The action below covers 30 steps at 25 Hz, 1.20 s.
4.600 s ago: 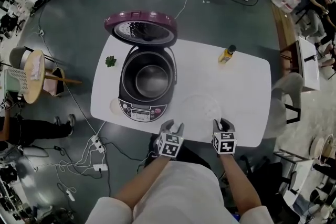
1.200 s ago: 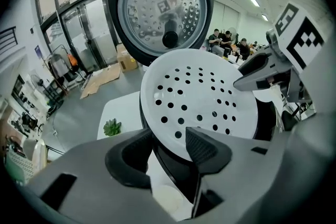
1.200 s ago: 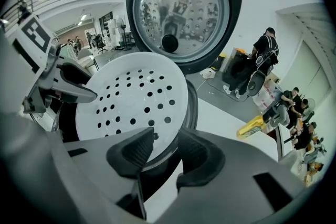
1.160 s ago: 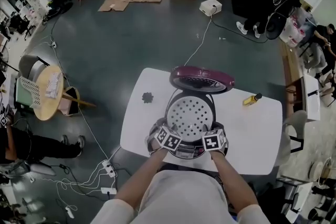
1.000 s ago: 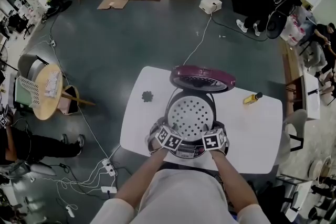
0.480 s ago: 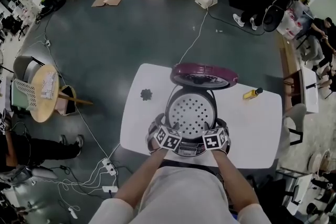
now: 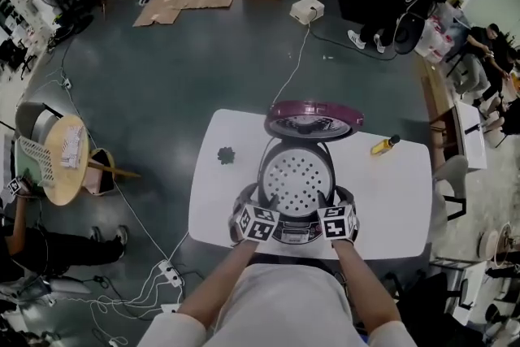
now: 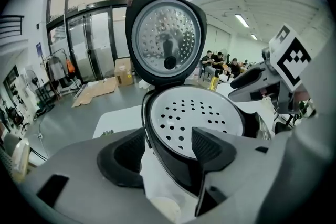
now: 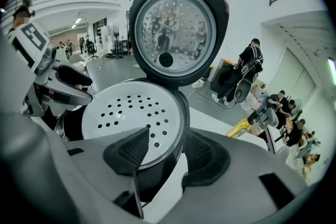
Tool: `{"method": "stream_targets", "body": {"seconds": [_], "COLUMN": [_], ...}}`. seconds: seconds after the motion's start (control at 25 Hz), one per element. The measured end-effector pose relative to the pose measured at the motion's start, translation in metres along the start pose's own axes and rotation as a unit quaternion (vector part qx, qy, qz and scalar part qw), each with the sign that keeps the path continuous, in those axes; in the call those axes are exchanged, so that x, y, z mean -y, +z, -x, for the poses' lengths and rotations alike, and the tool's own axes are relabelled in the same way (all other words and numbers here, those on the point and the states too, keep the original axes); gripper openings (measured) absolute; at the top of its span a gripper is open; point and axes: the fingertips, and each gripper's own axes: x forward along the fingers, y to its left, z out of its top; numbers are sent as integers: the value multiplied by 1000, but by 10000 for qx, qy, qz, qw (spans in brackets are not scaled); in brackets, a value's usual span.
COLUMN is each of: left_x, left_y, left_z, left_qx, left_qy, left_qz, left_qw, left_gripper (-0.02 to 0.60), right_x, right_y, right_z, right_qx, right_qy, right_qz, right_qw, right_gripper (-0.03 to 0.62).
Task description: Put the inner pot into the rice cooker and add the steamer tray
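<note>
1 round white tray (image 7: 295, 177) with many small holes is lying in 1 cooker (image 7: 294, 232). The left gripper (image 8: 168, 152) and the right gripper (image 9: 157, 157), 2 in all, have just been opening; their jaws are standing wide apart, straddling the rim and gripping nothing.

The steamer tray (image 7: 296, 177) hides whatever lies beneath it inside the rice cooker (image 7: 314, 119).

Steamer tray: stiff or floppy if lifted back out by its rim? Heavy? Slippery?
Probably stiff: the steamer tray sits flat and undistorted in the mouth of the rice cooker. Likely light, since it looks thin and is full of holes. Its smooth white surface may be slippery to grip.
</note>
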Motion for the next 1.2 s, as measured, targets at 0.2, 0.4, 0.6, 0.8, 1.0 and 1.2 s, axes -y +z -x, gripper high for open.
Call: {"method": "stream_targets", "body": {"seconds": [0.2, 0.4, 0.6, 0.8, 1.0, 1.2], "left_x": [5, 15, 28, 40, 57, 74], "left_y": [14, 34, 47, 52, 58, 65], "left_z": [20, 39, 65, 83, 115, 151], "left_qx": [376, 705, 955, 1183, 1332, 1887], "left_qy": [-154, -331, -398, -313, -119, 350], "left_qz": [74, 28, 53, 131, 181, 318], "left_qw": [9991, 9970, 9946, 9924, 9908, 9809], "left_gripper": [255, 230, 190, 164, 135, 40], "right_x": [-1, 3, 0, 2, 4, 5], "right_y": [11, 20, 31, 34, 40, 29], "right_z": [25, 51, 82, 106, 143, 172], "right_qx": [428, 791, 1127, 1453, 1748, 2081], "right_qy": [-60, -100, 58, 266, 507, 723], "right_qz": [-390, -516, -494, -474, -337, -197], "right_qw": [9983, 9955, 9924, 9879, 9827, 9752], "right_gripper": [199, 179, 142, 112, 90, 64]}}
